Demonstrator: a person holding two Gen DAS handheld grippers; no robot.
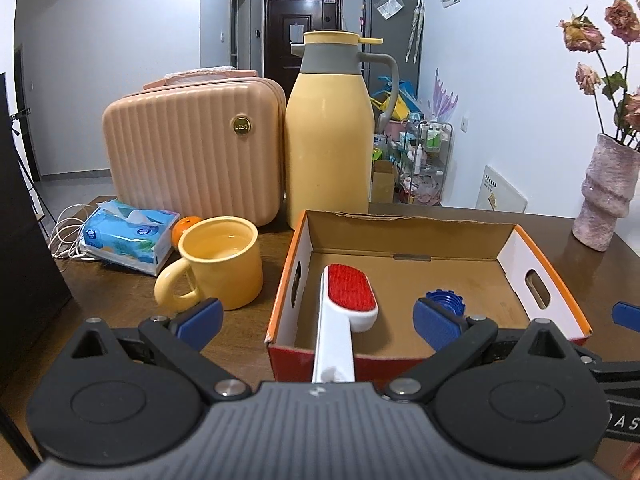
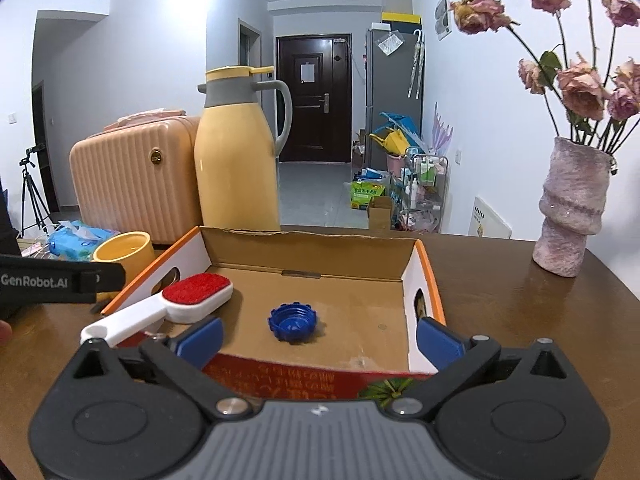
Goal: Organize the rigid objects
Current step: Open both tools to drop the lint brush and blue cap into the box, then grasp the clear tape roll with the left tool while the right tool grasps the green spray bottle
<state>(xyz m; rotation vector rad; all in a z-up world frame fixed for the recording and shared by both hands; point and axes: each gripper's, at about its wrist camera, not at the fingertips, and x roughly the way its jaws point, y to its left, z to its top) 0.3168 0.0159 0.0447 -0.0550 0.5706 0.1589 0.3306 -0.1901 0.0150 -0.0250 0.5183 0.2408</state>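
An open cardboard box [image 1: 520, 256] [image 2: 188, 252] with an orange rim stands on the brown table. In its left part lies a lint brush [image 1: 352, 292] [image 2: 196, 286] with a red pad, its white handle sticking out over the near wall. A blue bottle cap [image 1: 444, 298] [image 2: 294, 320] rests on the box floor. My left gripper [image 1: 318, 320] is open wide at the box's near-left corner, the brush handle running between its jaws untouched. My right gripper [image 2: 320, 338] hangs open over the near wall, short of the cap, nothing in it.
A yellow mug [image 1: 224, 264] stands left of the box. Behind are a yellow jug [image 1: 328, 140] and a pink suitcase [image 1: 180, 152]. A tissue pack [image 1: 128, 240], an orange [image 1: 186, 226] and white cables lie far left. A vase [image 2: 568, 216] of dried roses stands right.
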